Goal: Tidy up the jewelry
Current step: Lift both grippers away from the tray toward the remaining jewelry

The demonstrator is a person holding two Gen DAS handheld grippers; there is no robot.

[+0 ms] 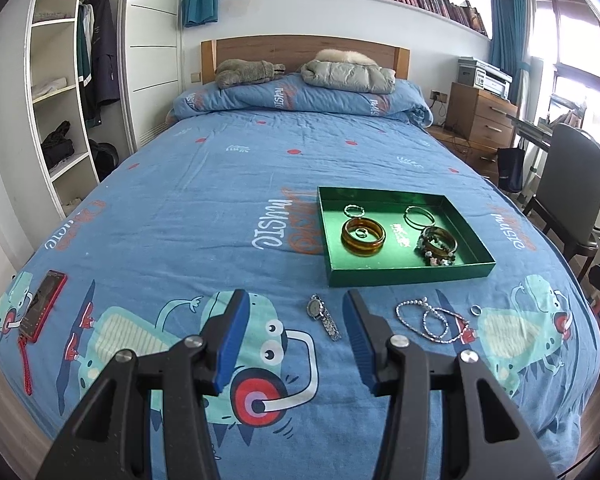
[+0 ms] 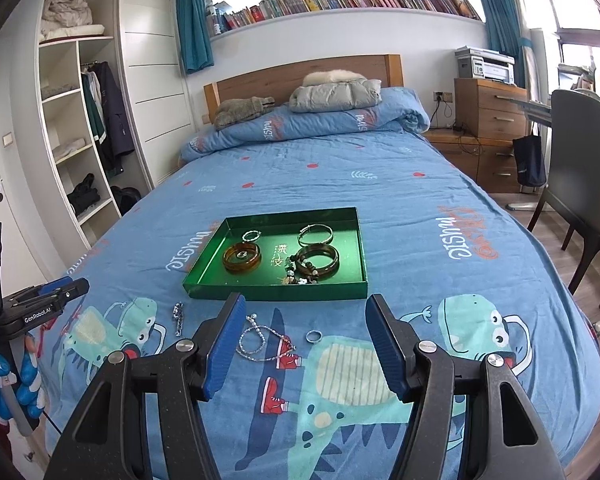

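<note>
Both grippers hang over the foot of the bed (image 1: pixel 220 168), above the blue cartoon-print cover; the left gripper (image 1: pixel 296 300) has its blue pads spread wide with nothing between them, and the wristwatch (image 1: pixel 323 316) lies on the cover in the gap as seen from its camera; the right gripper (image 2: pixel 306 304) is spread just as wide and empty, with the beaded chain (image 2: pixel 260 340) and a small silver ring (image 2: pixel 313 336) lying on the cover ahead of it; just beyond sits the green tray (image 2: pixel 204 276), already holding an amber bangle (image 2: pixel 242 258) with a ring inside it, thin silver bangles (image 2: pixel 315 234), a dark bangle with beaded bracelets (image 2: pixel 316 262); a red phone (image 1: pixel 44 304) lies well apart near the left edge.
</note>
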